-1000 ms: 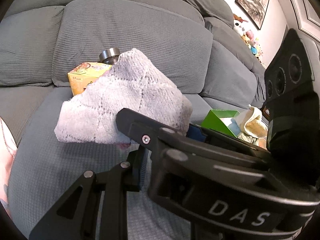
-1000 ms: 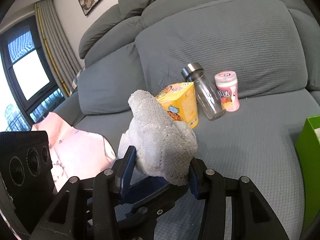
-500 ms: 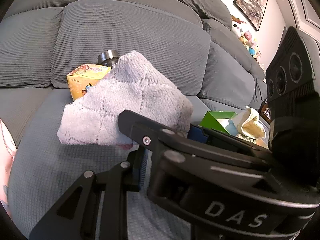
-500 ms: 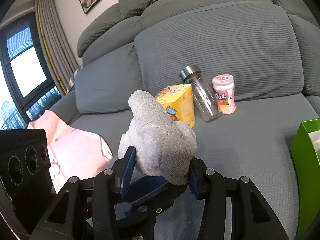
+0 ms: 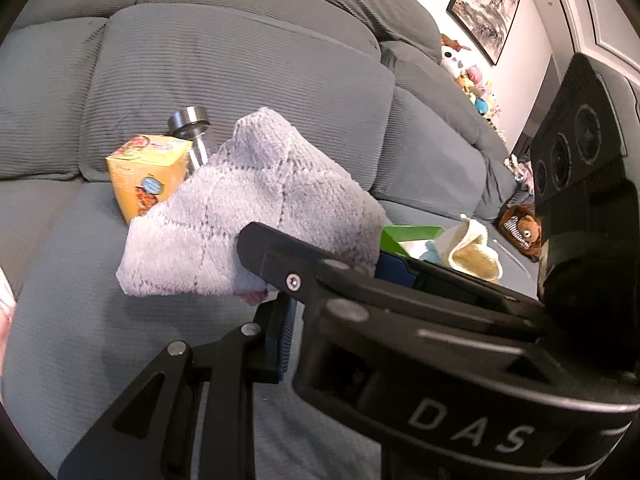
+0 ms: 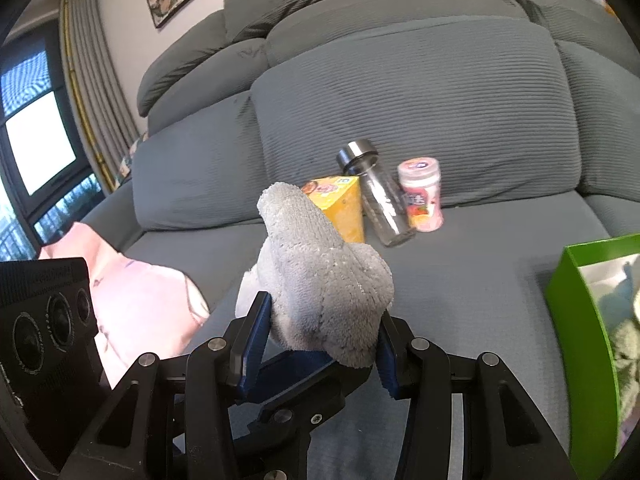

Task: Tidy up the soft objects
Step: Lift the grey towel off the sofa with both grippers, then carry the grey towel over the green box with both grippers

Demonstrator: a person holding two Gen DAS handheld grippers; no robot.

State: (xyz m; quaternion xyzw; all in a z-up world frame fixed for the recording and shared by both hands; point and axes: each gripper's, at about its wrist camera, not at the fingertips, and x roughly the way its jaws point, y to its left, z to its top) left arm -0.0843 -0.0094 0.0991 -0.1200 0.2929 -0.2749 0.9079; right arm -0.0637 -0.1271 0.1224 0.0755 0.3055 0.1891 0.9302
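Behind cloth (image 6: 320, 280): carton (image 6: 340, 208), bottle (image 6: 380, 200), jar (image 6: 422, 196)

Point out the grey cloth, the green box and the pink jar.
grey cloth (image 6: 320, 280), right wrist view, fuzzy folded middle.
green box (image 6: 576, 300), right wrist view, left outer wall.
pink jar (image 6: 422, 196), right wrist view, labelled side.

The right gripper (image 6: 320, 336) clamps a grey cloth (image 6: 320, 280) between its blue pads, angled downward, while the left gripper (image 5: 280, 300), jaws fully closed, pinches the same cloth's edge beneath it.
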